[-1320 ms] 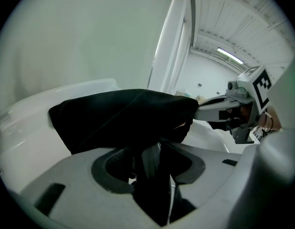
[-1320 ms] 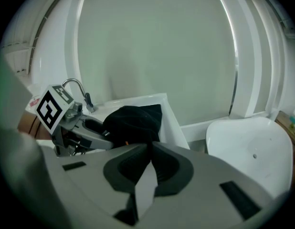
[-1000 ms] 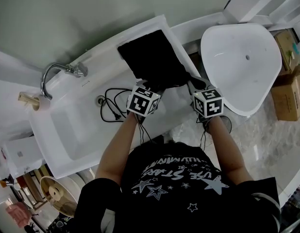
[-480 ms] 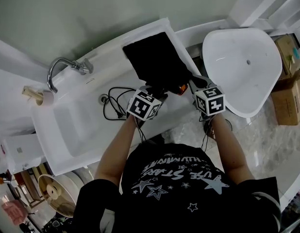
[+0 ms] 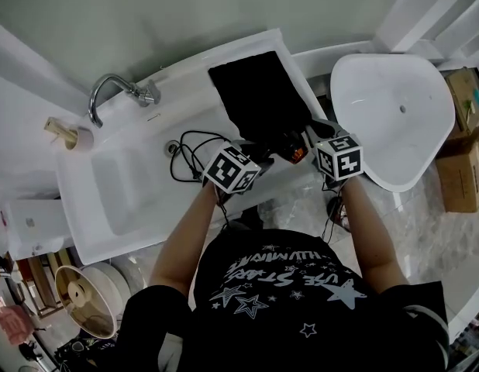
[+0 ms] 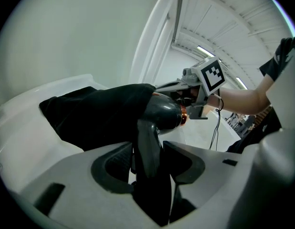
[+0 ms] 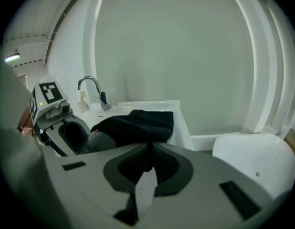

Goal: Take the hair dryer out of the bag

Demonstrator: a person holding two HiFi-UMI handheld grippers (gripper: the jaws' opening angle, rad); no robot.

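The black bag (image 5: pixel 259 99) lies on the right end of the white sink (image 5: pixel 123 184). A dark grey hair dryer (image 5: pixel 290 147) with an orange ring sticks out of the bag's near opening. My left gripper (image 5: pixel 259 152) is shut on the hair dryer's handle (image 6: pixel 148 147), and the dryer's body (image 6: pixel 163 113) shows just beyond the jaws. Its black cord (image 5: pixel 194 149) lies coiled in the basin. My right gripper (image 5: pixel 311 136) is shut on the near edge of the bag (image 7: pixel 138 123), with black cloth pinched between its jaws (image 7: pixel 148 159).
A chrome faucet (image 5: pixel 119 91) and a small bottle (image 5: pixel 65 134) stand at the sink's far left. A white tub-like basin (image 5: pixel 394 115) sits to the right, with cardboard boxes (image 5: pixel 460 161) beyond it. The drain (image 5: pixel 172 147) lies beside the cord.
The left gripper has drawn the hair dryer out toward me and to the left, so its orange-ringed end now shows outside the bag. The right gripper kept its hold on the bag.
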